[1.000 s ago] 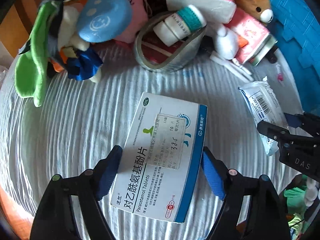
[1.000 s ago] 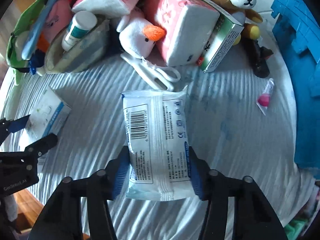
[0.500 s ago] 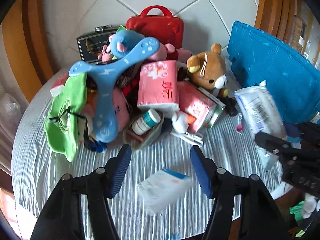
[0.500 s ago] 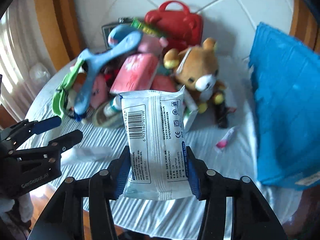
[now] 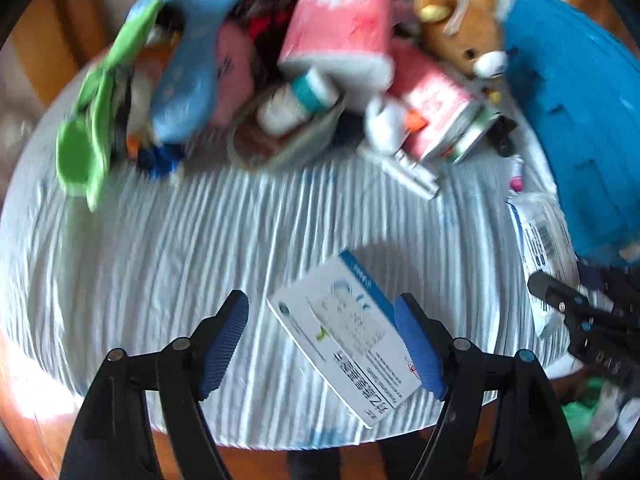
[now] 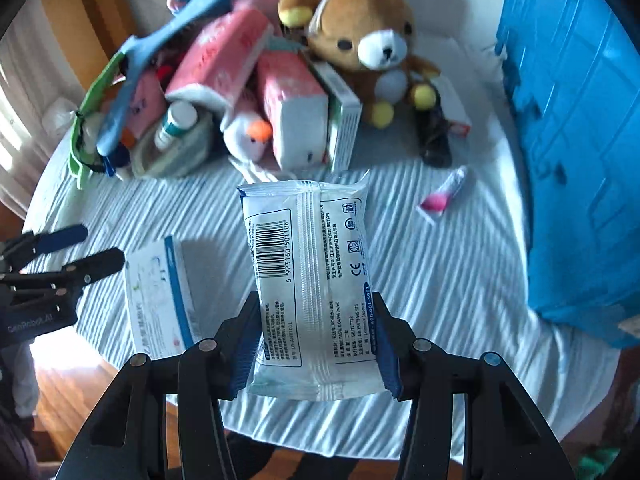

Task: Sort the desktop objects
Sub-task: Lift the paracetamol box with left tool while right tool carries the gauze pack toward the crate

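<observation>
- One medicine box (image 5: 344, 336) lies flat on the surface near its front edge, between the wide-open fingers of the left gripper (image 5: 322, 344); the fingers do not touch it.
- One white wipes packet (image 6: 310, 280) is clamped between the fingers of the right gripper (image 6: 316, 346), lifted above the surface.
- In the pile at 12 o'clock: two pink tissue packs (image 6: 224, 60), one brown teddy bear (image 6: 372, 44), one white duck plush (image 6: 250, 136), one white bottle with a green cap (image 6: 172, 124), one blue three-armed toy (image 6: 160, 46).
- One small pink tube (image 6: 442, 196) lies alone at 2 o'clock.
- The round surface has a ribbed white cloth (image 5: 200, 248); the wooden floor (image 6: 68, 392) shows beyond its front edge.
- A blue plastic crate (image 6: 576, 140) borders the open middle at 3 o'clock.
</observation>
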`<state>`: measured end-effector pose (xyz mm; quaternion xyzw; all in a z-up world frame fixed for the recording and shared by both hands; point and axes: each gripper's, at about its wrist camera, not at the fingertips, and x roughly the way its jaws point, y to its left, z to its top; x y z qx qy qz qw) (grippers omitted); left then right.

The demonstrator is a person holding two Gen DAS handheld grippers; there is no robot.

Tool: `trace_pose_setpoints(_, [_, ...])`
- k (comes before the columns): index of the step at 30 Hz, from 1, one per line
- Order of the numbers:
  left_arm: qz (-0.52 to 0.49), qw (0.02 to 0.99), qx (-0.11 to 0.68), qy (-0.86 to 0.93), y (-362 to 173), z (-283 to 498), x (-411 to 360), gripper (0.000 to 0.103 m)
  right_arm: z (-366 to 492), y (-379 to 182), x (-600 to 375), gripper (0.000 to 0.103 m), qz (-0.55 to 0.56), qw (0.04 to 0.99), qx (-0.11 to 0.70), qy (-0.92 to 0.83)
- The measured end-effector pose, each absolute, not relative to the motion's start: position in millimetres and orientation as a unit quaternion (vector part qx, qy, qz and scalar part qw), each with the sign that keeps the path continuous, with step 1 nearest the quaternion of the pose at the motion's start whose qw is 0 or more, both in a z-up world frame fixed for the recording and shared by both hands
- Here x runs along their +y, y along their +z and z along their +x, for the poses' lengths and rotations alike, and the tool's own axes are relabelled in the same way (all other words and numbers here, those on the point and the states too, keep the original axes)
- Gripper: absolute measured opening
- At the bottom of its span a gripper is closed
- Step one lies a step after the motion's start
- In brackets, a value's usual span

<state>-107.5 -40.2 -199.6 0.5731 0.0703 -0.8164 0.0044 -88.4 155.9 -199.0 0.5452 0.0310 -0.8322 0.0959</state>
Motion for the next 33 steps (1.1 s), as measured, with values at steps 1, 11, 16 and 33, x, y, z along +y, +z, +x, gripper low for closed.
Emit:
trace_pose_setpoints(1, [0.581, 0.011, 0.085, -0.81, -206.0, -107.3, -39.3, 0.075, -88.1, -203.2, 156.7, 0.051, 0.55, 0.099, 0.03, -0.829])
trace_pose_setpoints(11, [0.615, 0.093, 0.12, -0.774, -255.0, -99.4, -4.4, 0.087, -92.2, -236.5, 157.9, 0.051, 0.569, 0.138, 0.087, -0.806])
trace_pose_setpoints(16, [0.601, 0.115, 0.083, -0.787, -257.2, -90.2, 15.3, 0.085, -100.6, -249.9, 164.6, 0.066, 0.574, 0.145, 0.102, -0.8])
trace_pose_setpoints(33, [0.451, 0.092, 0.043, -0.887, -129.7, -67.9, 46.0, 0.054, -82.2, -127.9, 184.6, 0.05, 0.444, 0.187, 0.083, -0.872])
